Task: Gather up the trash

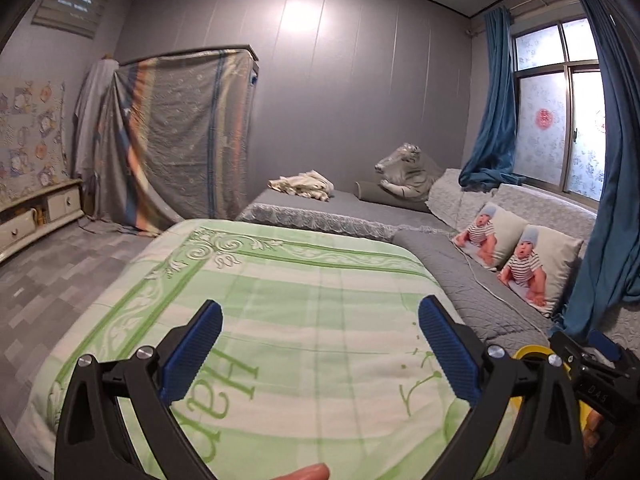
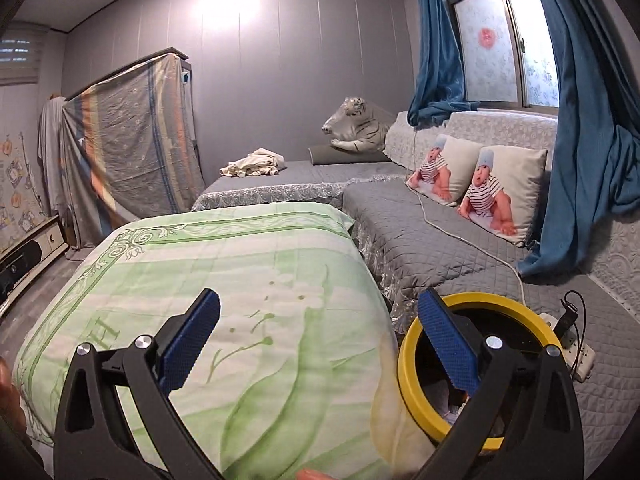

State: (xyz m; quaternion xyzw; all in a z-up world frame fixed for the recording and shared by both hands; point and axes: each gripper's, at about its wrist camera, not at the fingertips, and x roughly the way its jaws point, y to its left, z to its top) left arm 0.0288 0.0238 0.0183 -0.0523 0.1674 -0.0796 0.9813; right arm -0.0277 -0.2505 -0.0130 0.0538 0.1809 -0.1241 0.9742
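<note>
Both grippers spread wide with nothing in them, hanging over the green bedspread, yellow bin off to the right.

The left gripper [image 1: 320, 316] has its blue pads [image 1: 192, 354] wide apart with only the green-and-white bedspread [image 1: 280, 280] showing between them. Same deal with the right gripper [image 2: 319, 310], jaws fully spread and gripping nothing. The yellow-rimmed bin [image 2: 416, 344] sits just right of the bedspread's edge, partly behind the right gripper's right finger, with something pale inside that I can't make out. Past it there's a white power strip [image 2: 580, 356] on the grey quilted sofa [image 2: 400, 220], two baby-print pillows [image 2: 504, 188], a plush white tiger [image 2: 356, 124] further back, a crumpled pale cloth [image 2: 252, 164], and blue curtains [image 2: 592, 120] at the window.
</note>
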